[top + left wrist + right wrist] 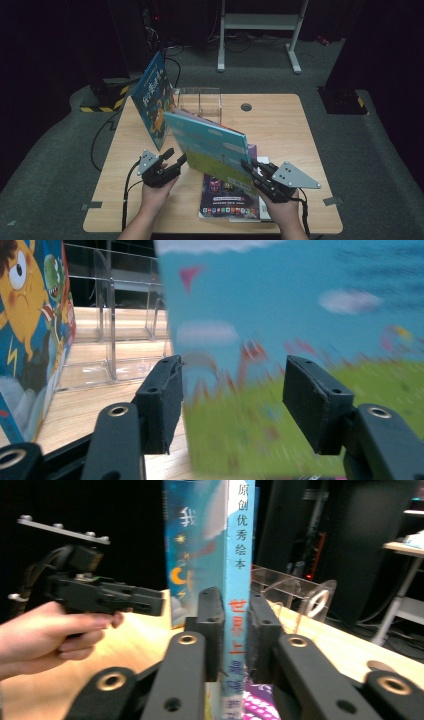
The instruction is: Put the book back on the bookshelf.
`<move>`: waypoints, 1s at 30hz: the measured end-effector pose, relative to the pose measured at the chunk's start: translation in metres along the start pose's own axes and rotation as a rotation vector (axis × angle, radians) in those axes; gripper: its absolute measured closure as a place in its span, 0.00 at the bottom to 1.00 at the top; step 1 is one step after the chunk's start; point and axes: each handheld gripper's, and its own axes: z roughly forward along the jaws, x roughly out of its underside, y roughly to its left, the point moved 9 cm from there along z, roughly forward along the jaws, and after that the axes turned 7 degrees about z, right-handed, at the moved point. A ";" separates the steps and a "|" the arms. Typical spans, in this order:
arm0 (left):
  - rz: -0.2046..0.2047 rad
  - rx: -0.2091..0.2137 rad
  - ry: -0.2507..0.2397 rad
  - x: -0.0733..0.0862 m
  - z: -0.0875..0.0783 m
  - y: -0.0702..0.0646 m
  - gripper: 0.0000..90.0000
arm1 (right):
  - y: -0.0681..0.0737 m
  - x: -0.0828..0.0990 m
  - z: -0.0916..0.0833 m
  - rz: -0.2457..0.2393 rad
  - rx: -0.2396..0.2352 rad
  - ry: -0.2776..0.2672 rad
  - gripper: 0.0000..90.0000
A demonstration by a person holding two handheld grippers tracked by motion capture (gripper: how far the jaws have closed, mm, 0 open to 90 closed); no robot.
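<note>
Holding the light-blue picture book [210, 145] up off the bench [280, 120], the right claw [254, 172] pinches it at the spine, its 2 pads pressed tight on either face as the right gripper view shows [235, 630]. The left claw [175, 157] sits at the book's other lower edge with its jaws spread, the cover standing between the pads [162, 395] but with a gap on at least 1 side, so the weight appears to rest on the right grip alone. The book hangs tilted above a stack of other books [225, 192] lying flat near the front edge, while a dark-blue book [155, 100] leans upright at the left end of a clear acrylic rack [200, 102] at the back. The work in hand looks like carrying the raised book to that rack. To do it well, the left claw should probably close on the free edge first, so the cover does not swing or fan open. Both hands then want to move together, keeping the book near upright and its bottom edge level. It should clear the leaning dark-blue book rather than knock it, and go down into an open slot beside it. A 1-sided grip on a slick cover may slip, so a slow pace seems wise.
</note>
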 end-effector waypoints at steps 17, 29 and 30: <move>0.032 0.014 0.010 0.001 -0.002 -0.007 0.46 | 0.000 0.004 0.003 0.086 0.056 -0.039 0.91; 0.065 0.030 0.009 -0.003 -0.003 -0.014 0.45 | 0.011 0.011 0.011 0.133 0.124 -0.086 0.91; 0.065 0.030 0.009 -0.003 -0.004 -0.013 0.45 | 0.012 0.012 0.012 0.132 0.125 -0.088 0.91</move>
